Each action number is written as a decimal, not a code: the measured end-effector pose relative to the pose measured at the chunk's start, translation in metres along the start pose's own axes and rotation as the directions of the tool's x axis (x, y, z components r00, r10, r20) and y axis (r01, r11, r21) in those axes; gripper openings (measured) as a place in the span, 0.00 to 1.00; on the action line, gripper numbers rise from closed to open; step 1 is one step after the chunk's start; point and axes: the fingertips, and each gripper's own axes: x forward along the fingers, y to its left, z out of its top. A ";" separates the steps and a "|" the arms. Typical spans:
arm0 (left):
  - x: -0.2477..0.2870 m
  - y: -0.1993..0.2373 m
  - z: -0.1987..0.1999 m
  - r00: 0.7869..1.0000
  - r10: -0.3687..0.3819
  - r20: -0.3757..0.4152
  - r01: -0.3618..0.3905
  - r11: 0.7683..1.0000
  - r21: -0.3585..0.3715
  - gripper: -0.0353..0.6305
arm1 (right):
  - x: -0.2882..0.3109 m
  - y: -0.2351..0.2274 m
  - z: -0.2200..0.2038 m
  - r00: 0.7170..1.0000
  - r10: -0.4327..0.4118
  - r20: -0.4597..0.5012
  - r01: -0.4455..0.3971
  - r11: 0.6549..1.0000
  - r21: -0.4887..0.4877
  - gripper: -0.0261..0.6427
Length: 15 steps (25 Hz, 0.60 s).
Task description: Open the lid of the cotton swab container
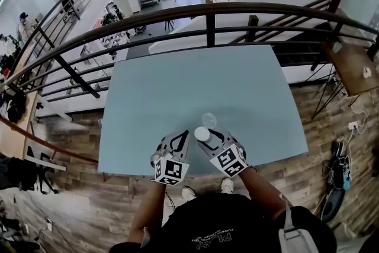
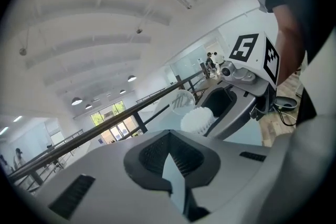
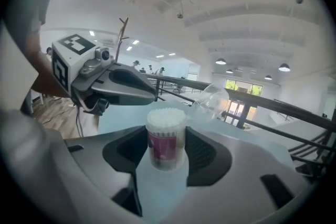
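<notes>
The cotton swab container, clear with a pink label and white swab tips showing at its uncovered top, stands upright between the jaws of my right gripper, which is shut on it. From the head view, the container is over the table's near edge, in the right gripper. Its clear round lid lies on the table just beyond, also visible as the lid. My left gripper is shut and empty, close to the left of the container. In the left gripper view its jaws are together, and the swabs show ahead.
The light blue table stretches away from me. A dark metal railing runs along its far edge with a drop behind. A small wooden table stands at the right on the wooden floor.
</notes>
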 end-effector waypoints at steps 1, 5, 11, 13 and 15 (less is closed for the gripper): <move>-0.001 0.002 -0.001 1.000 0.011 0.002 -0.011 1.000 -0.023 0.06 | -0.002 -0.005 0.005 0.999 -0.029 0.018 0.029 1.000 0.011 0.38; -0.006 0.006 -0.005 0.999 0.042 0.031 -0.036 0.988 -0.151 0.06 | -0.013 -0.018 0.019 0.991 -0.105 0.080 0.101 0.993 0.054 0.38; -0.016 0.007 -0.007 0.993 0.097 0.065 -0.079 0.966 -0.245 0.06 | -0.028 -0.030 0.035 0.971 -0.177 0.164 0.160 0.981 0.112 0.39; -0.019 0.005 -0.008 0.992 0.110 0.069 -0.088 0.961 -0.262 0.06 | -0.032 -0.032 0.038 0.965 -0.189 0.179 0.169 0.978 0.119 0.39; -0.020 0.003 -0.008 0.992 0.110 0.069 -0.087 0.957 -0.275 0.06 | -0.035 -0.033 0.039 0.962 -0.196 0.192 0.175 0.977 0.122 0.39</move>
